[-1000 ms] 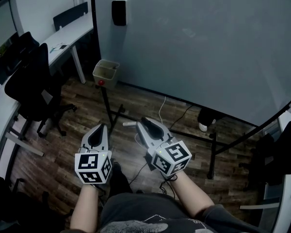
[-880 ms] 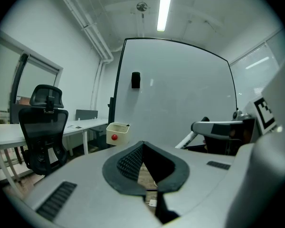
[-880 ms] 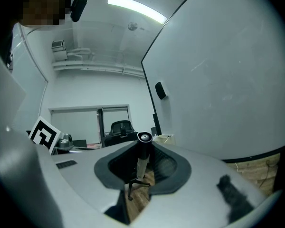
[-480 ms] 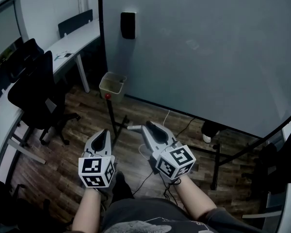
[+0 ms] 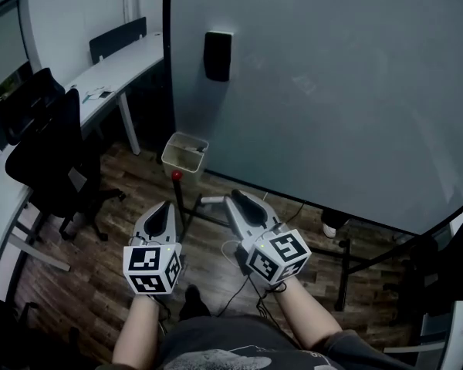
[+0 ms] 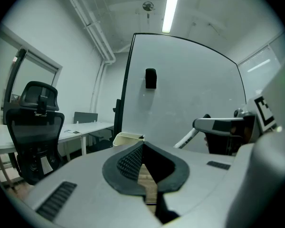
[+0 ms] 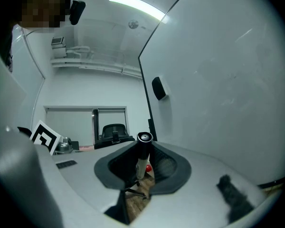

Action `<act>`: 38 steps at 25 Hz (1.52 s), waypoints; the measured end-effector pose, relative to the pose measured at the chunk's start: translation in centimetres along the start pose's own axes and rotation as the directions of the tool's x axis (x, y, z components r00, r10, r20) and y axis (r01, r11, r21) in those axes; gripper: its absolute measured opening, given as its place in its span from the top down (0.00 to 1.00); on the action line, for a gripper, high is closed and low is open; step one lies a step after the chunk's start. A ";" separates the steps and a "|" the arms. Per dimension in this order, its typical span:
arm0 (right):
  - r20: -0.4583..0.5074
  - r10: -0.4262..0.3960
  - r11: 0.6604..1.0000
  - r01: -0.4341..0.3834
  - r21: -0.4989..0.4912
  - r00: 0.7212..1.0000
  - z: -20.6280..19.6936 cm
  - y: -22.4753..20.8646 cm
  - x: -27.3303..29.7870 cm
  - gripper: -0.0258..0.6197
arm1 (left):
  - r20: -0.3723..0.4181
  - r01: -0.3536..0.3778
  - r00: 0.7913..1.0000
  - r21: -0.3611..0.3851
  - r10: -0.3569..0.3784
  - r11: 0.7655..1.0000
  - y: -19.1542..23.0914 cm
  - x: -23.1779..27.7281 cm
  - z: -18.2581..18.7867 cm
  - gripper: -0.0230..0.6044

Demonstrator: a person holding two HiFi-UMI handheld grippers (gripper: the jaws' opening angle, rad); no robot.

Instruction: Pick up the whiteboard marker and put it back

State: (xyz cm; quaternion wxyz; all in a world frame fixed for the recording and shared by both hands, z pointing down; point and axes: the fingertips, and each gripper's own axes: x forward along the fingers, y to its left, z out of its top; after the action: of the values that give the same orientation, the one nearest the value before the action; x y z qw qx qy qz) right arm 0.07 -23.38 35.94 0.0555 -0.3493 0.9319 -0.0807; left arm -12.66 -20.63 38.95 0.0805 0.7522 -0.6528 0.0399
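Note:
My right gripper (image 5: 233, 200) is shut on the whiteboard marker (image 5: 211, 200), a white barrel with a black cap that sticks out to the left of the jaws. In the right gripper view the marker (image 7: 142, 155) stands between the dark pads, cap end toward the camera. The left gripper (image 5: 163, 207) is beside it, shut and empty; its pads meet at the tip (image 6: 142, 146). Both point at the whiteboard (image 5: 332, 75). A small cream tray (image 5: 184, 152) hangs on the board's stand ahead of the grippers, with a red knob (image 5: 176, 175) below it.
A black eraser (image 5: 217, 55) sticks on the board near its left edge. The board's black stand legs (image 5: 341, 272) and a white cable (image 5: 235, 284) cross the wooden floor. An office chair (image 5: 50, 156) and a white desk (image 5: 112, 64) stand at the left.
Both grippers have moved forward toward the whiteboard, with the marker still held in the right one. The tray and eraser now lie nearer and lower in the head view.

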 end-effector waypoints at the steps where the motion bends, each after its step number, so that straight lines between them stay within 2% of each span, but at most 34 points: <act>1: -0.001 -0.005 1.000 0.005 0.003 1.000 0.0 -0.2 0.6 0.83 | -0.003 0.004 1.000 0.002 -0.004 1.000 0.4 0.5 0.1 0.94; 9: 0.017 -0.032 0.999 0.032 -0.005 0.999 0.7 -1.4 6.7 0.83 | -0.003 0.022 1.000 0.011 -0.022 1.000 4.6 4.3 1.5 0.94; 20: -0.014 -0.081 0.997 0.081 0.009 0.997 -0.7 -2.8 13.4 0.83 | -0.048 0.060 0.997 -0.012 -0.061 0.998 9.2 9.0 0.7 0.94; 28: -0.077 -0.101 0.995 0.102 0.005 0.992 -3.6 -4.0 16.3 0.83 | -0.071 0.127 0.989 0.001 -0.127 0.992 10.1 12.8 0.4 0.94; 38: -0.128 -0.100 0.995 0.099 -0.010 0.987 -5.7 -4.1 17.6 0.83 | -0.082 0.152 0.985 -0.004 -0.151 0.988 10.6 14.9 0.4 0.94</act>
State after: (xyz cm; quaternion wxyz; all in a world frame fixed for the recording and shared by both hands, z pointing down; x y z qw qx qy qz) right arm -11.42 -37.47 41.52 -0.0093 -0.3897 0.9150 -0.1041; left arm -21.04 -36.62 41.78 0.1091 0.7975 -0.5898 0.0654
